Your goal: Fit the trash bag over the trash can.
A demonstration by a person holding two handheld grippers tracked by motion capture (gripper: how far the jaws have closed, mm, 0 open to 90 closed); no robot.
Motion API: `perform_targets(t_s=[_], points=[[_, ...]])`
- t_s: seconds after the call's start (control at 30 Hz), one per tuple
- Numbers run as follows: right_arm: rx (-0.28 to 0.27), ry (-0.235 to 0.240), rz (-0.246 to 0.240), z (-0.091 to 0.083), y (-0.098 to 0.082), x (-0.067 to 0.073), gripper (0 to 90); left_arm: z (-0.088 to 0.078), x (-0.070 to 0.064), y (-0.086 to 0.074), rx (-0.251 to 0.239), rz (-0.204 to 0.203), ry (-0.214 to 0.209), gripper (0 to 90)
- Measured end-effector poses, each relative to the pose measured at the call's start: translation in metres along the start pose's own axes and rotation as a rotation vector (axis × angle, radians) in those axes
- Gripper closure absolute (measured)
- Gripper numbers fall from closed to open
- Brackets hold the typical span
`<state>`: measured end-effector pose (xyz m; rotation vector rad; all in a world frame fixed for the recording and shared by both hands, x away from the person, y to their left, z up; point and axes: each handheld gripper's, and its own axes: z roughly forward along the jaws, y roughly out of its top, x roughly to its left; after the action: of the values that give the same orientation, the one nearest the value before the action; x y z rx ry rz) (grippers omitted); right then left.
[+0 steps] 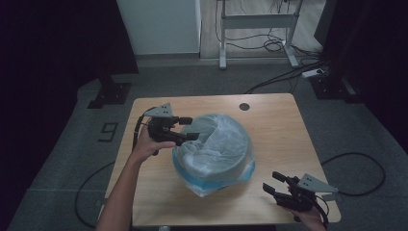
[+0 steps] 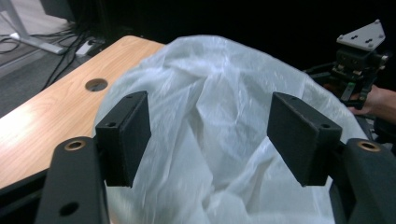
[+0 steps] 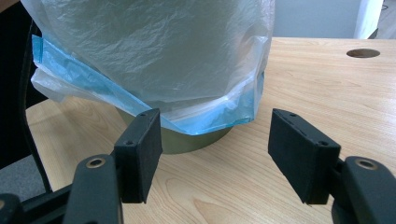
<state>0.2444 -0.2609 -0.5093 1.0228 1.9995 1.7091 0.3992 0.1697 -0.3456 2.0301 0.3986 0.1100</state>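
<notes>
Lining step: the bin (image 3: pixel 196 140) stands mid-bench (image 1: pixel 279 125), its bag (image 1: pixel 216 144) draped over the rim. The left gripper (image 1: pixel 188 129), fingers released, hovers at the bag's ten o'clock edge. The right gripper (image 1: pixel 273 183), fingers released, waits at four o'clock. Next, pinch the film and tug it down.

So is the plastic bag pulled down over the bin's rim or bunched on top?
Pulled down: the plastic bag drapes over the bin, its blue edge hanging outside.

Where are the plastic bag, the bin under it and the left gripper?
plastic bag (image 1: pixel 219 144): high view, crumpled top.
bin (image 3: pixel 187 142): right gripper view, olive wall below the bag's hem.
left gripper (image 1: pixel 188 128): high view, midway between its fingertips, at the bag's edge.
</notes>
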Motion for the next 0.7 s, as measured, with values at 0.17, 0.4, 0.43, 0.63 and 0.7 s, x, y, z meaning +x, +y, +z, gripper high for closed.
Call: perform_targets(t_s=[0.17,0.4,0.43,0.63,0.7], points=[[-0.001,-0.002,0.006,-0.001,-0.002,0.000,34.1,0.011,0.004,0.014,0.017,0.012,-0.030,31.6],[0.006,0.002,0.001,0.001,-0.003,0.002,34.1,0.029,0.005,0.026,0.063,0.030,-0.074,32.8],[0.005,0.002,0.001,0.001,-0.003,0.002,34.1,0.031,0.005,0.027,0.071,0.032,-0.079,33.3],[0.005,0.005,-0.001,0.001,-0.003,0.004,34.1,0.045,0.004,0.025,0.199,0.043,-0.093,37.9],[0.005,0.004,-0.002,0.001,-0.003,0.004,34.1,0.050,0.003,0.023,0.265,0.051,-0.086,38.0]])
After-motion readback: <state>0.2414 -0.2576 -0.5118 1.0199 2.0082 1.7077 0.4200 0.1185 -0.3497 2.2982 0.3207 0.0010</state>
